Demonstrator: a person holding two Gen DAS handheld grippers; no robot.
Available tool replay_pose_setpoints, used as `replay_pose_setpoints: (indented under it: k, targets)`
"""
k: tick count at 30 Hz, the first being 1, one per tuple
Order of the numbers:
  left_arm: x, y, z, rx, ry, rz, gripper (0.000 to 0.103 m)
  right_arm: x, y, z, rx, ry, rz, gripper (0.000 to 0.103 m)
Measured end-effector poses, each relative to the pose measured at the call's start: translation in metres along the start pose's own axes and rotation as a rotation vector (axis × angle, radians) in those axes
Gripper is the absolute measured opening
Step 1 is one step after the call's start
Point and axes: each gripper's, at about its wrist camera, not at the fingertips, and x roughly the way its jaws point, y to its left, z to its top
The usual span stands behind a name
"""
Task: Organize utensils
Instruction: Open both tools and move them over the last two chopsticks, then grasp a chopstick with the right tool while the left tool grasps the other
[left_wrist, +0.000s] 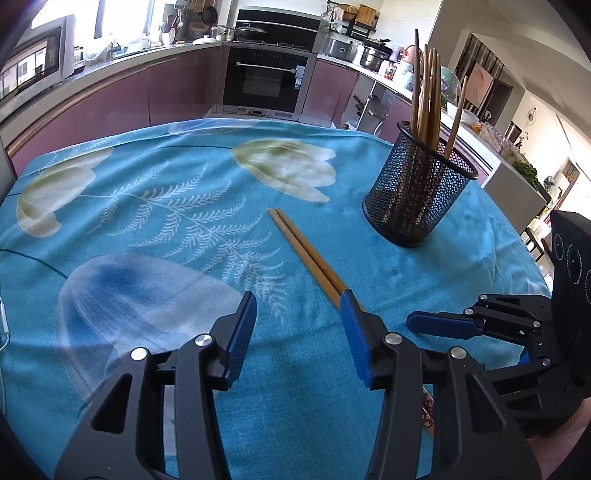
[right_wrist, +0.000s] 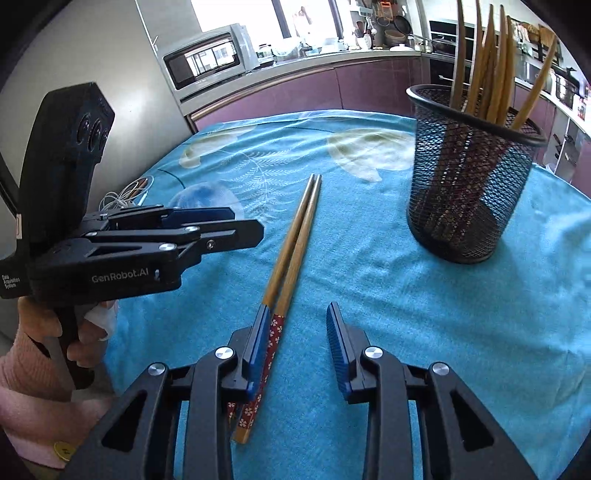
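Note:
A pair of wooden chopsticks (left_wrist: 306, 251) with red flowered handle ends lies on the blue tablecloth (left_wrist: 147, 236); it also shows in the right wrist view (right_wrist: 295, 240). A black mesh holder (left_wrist: 421, 192) with several chopsticks stands upright at the right, also in the right wrist view (right_wrist: 469, 177). My left gripper (left_wrist: 299, 306) is open and empty, its right finger over the chopsticks. My right gripper (right_wrist: 297, 321) is open, its left finger over the handle ends. The left gripper (right_wrist: 236, 221) shows from the side in the right view; the right gripper (left_wrist: 439, 325) shows in the left view.
A white cable (right_wrist: 125, 195) lies at the table's left edge. Kitchen counters with an oven (left_wrist: 266, 81) and a microwave (right_wrist: 210, 55) run behind the table. The tablecloth (right_wrist: 406, 295) drops off at the table's round edge.

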Motion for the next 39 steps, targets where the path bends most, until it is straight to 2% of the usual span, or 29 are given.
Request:
replay_pose_setpoints:
  k: [7,9,15,19,28,31,35,36,37,39]
  targets:
    - [0.008,-0.009,-0.002,0.025,0.026,-0.017,0.047,-0.005,-0.015,0.001,0.048,-0.002,-0.018,0.027]
    - [0.011,-0.014,-0.003,0.041,0.035,-0.023,0.047,-0.004,-0.019,0.002,0.058,0.008,0.003,0.027]
    - [0.019,-0.025,-0.005,0.088,0.053,-0.01,0.047,-0.001,-0.024,0.008,0.039,0.02,0.005,0.027]
    - [0.02,-0.026,-0.006,0.101,0.055,0.008,0.038,0.006,-0.024,0.015,0.015,0.029,0.008,0.027]
    - [0.018,-0.026,-0.008,0.111,0.077,-0.043,0.019,0.024,-0.019,0.037,-0.038,0.042,-0.012,0.027]
    - [0.018,-0.026,-0.01,0.114,0.081,-0.048,0.018,0.029,-0.016,0.042,-0.06,0.042,-0.032,0.025]
    - [0.015,-0.025,-0.011,0.119,0.084,-0.044,0.019,0.033,-0.016,0.047,-0.062,0.038,-0.054,0.017]
    - [0.014,-0.025,-0.011,0.117,0.083,-0.035,0.021,0.034,-0.017,0.047,-0.061,0.038,-0.057,0.015]
    - [0.014,-0.023,-0.01,0.114,0.083,-0.019,0.028,0.035,-0.017,0.048,-0.056,0.038,-0.056,0.014]
    - [0.015,-0.021,-0.007,0.108,0.077,-0.002,0.028,0.036,-0.019,0.049,-0.052,0.04,-0.056,0.014]
